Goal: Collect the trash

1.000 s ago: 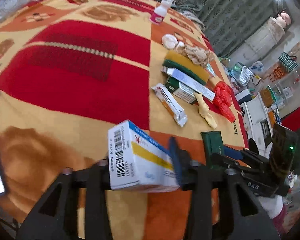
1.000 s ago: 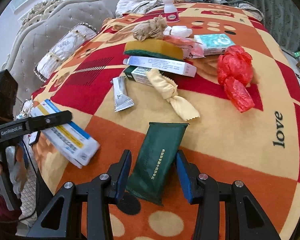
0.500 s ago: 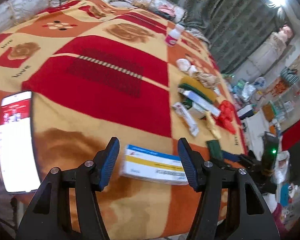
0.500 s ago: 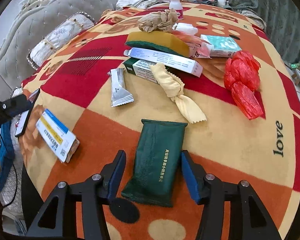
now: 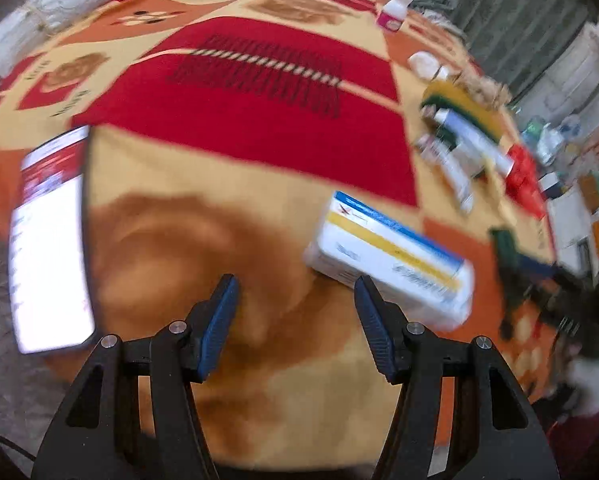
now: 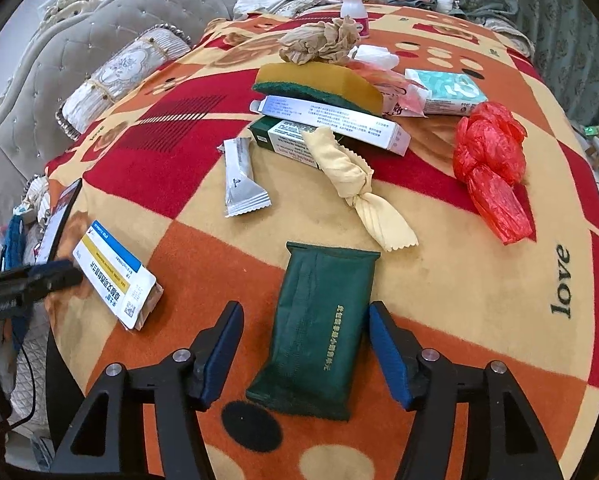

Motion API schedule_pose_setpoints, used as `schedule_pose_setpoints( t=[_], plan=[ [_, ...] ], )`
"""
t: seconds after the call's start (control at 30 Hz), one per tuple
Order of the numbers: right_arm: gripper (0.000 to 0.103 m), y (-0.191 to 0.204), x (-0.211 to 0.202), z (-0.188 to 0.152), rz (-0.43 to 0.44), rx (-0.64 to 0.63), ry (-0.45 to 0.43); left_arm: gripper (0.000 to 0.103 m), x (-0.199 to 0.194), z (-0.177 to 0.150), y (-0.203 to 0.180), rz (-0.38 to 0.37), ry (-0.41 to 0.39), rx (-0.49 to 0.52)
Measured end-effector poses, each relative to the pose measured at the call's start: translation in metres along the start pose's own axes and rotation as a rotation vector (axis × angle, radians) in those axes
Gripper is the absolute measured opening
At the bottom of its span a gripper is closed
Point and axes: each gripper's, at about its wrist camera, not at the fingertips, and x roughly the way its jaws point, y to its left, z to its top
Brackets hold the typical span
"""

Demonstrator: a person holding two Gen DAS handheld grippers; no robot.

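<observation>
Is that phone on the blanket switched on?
On. The phone lies face up, its screen glowing bright white with a red band on top.

The left gripper (image 5: 295, 312), black frame with blue-padded fingers (image 5: 218, 320), is spread wide with nothing between the pads. The right gripper (image 6: 305, 354), of identical black and blue build, is likewise spread wide; its fingers (image 6: 387, 356) point forward and down, one to each side, neither pad in contact.
</observation>
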Motion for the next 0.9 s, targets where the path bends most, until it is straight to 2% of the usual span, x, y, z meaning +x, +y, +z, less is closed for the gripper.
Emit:
schedule_pose_setpoints(
  t=[0.1,0.23,0.3,0.37,0.43,0.5,0.63,0.77,0.9],
  plan=[
    [0.061,-0.001,0.0,0.0,0.0,0.006,-0.009,0.059,0.013,0.021,-0.014,-0.052,-0.032,-0.005],
    [0.061,-0.005,-0.003,-0.004,-0.013,-0.001,-0.027,0.059,0.025,0.039,-0.031,-0.179,-0.042,-0.038],
    [0.057,-0.007,-0.004,-0.007,-0.037,-0.022,-0.031,0.059,0.022,0.042,-0.037,-0.233,-0.039,-0.06],
    [0.047,-0.011,-0.006,-0.009,-0.043,-0.028,-0.04,0.059,0.018,0.04,-0.043,-0.234,-0.044,-0.058],
    [0.046,-0.015,-0.007,-0.009,-0.031,-0.012,-0.042,0.059,0.017,0.037,-0.052,-0.227,-0.042,-0.04],
    [0.046,-0.016,-0.007,-0.007,-0.029,-0.009,-0.044,0.059,0.013,0.037,-0.055,-0.238,-0.049,-0.046],
    [0.05,-0.011,-0.005,-0.007,-0.028,-0.016,-0.06,0.059,0.003,0.039,-0.053,-0.21,-0.098,-0.07],
    [0.05,-0.012,-0.004,-0.006,-0.016,-0.01,-0.068,0.059,0.003,0.04,-0.06,-0.185,-0.092,-0.04],
    [0.053,-0.012,-0.003,-0.002,0.006,0.01,-0.066,0.059,0.001,0.04,-0.07,-0.2,-0.113,-0.026]
  ],
)
